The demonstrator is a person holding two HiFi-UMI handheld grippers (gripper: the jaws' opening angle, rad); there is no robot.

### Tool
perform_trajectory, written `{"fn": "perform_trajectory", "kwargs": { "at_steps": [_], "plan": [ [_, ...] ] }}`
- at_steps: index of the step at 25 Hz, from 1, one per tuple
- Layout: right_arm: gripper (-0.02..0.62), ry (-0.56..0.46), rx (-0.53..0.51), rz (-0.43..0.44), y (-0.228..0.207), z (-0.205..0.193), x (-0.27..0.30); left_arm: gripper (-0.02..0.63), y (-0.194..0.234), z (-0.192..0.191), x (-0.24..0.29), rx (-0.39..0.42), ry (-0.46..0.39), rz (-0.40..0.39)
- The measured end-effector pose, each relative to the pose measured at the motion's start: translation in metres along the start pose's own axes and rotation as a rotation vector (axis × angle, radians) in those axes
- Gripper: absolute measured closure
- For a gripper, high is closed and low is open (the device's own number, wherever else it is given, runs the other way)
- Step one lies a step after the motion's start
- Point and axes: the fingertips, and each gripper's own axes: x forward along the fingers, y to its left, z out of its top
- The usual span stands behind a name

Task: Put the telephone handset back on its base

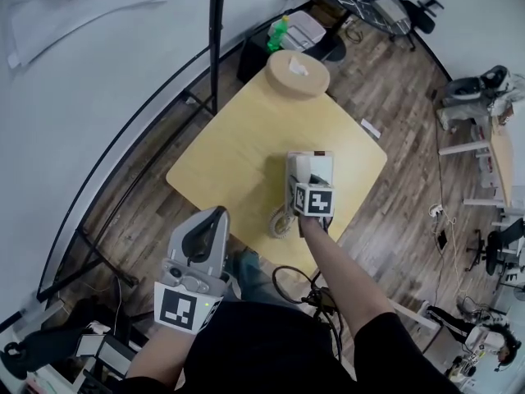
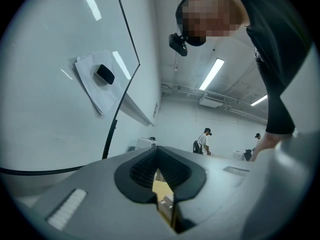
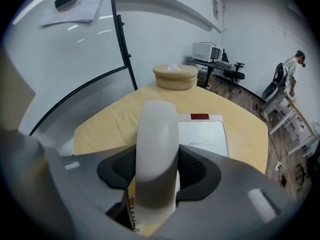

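**A:** From your head view, your right gripper (image 1: 310, 175) blocks nearly everything under it. Just a white bit (image 1: 318, 162) peeks out, base or handset, can't tell.

**B:** Same on your right gripper view: the handset (image 3: 157, 144) hides the left side of the base (image 3: 207, 136), and its lower end is lost behind the jaws. Print under the red patch (image 3: 200, 116)? Way too small. People (image 2: 202, 140) far back in your left gripper view: just specks.

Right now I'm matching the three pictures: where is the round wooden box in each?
Head view: box at the table's far corner, upper centre.
Left gripper view: not in it.
Right gripper view: box upper centre, beyond the handset.
Shared landmark: the white paper, upper left.
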Motion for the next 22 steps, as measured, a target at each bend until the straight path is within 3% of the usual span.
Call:
{"fn": "perform_trajectory", "kwargs": {
  "at_steps": [8,16,22],
  "plan": [
    [0.362,0.071,0.023,-0.048,-0.003,-0.006,0.017,0.606,0.005,-0.010,-0.002,-0.002,0.040,0.007],
    [0.354,0.071,-0.021,-0.064,-0.001,-0.004,0.021,0.606,0.006,-0.008,-0.003,-0.021,0.007,0.019],
    [0.321,0.033,-0.019,-0.045,0.004,0.002,0.014,0.606,0.000,-0.012,-0.007,-0.010,0.043,-0.006]
  ]
}}
